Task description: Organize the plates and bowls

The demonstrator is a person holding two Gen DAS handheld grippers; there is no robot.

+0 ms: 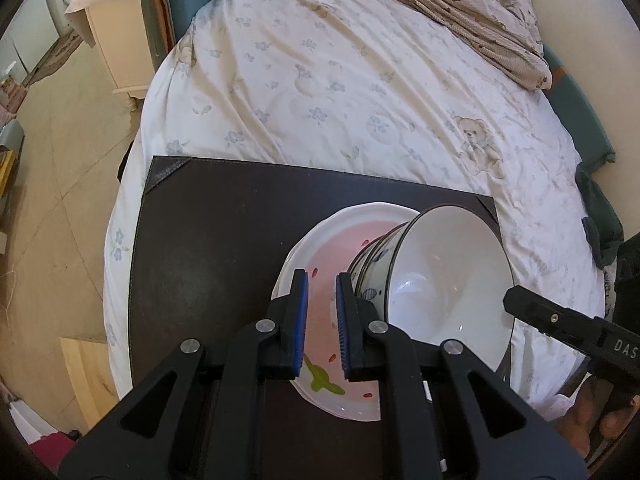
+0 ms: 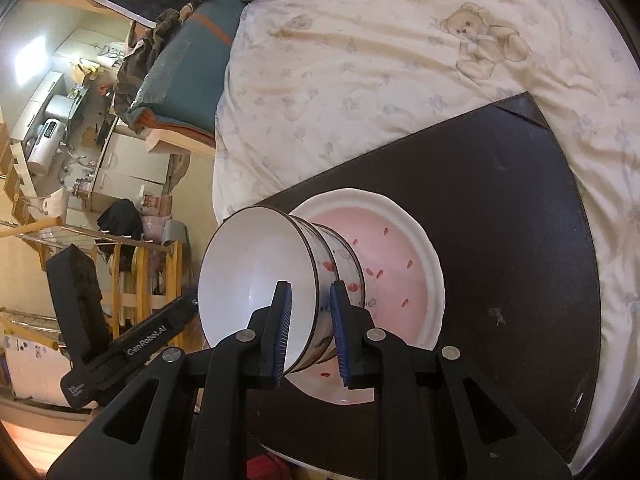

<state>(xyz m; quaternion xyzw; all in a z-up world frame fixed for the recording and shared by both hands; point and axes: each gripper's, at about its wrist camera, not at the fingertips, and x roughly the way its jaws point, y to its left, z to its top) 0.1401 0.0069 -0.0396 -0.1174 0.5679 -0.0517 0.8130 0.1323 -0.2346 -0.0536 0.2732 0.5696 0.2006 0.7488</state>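
A bed with a white flowered sheet (image 1: 320, 80) fills the room's middle, and a dark board (image 1: 224, 240) lies on its near part. On the board sits a pink plate (image 1: 320, 320) with a white rim; its near edge is hidden behind the left gripper (image 1: 322, 320) in the left wrist view. Stacked bowls (image 2: 280, 280) stand on the plate toward its right side, the top bowl's white inside facing up. How many bowls lie beneath it is hard to tell. The right gripper (image 2: 308, 332) has its blue-padded fingers (image 2: 282, 332) clamped over the top bowl's rim, one inside, one outside. The left gripper hangs over the plate, fingers apart, gripping nothing. A crumpled tan blanket (image 1: 460, 8) lies at the far right. Beyond the bed's left edge, a cluttered kitchen counter (image 2: 60, 120) blurs into the fisheye rim.
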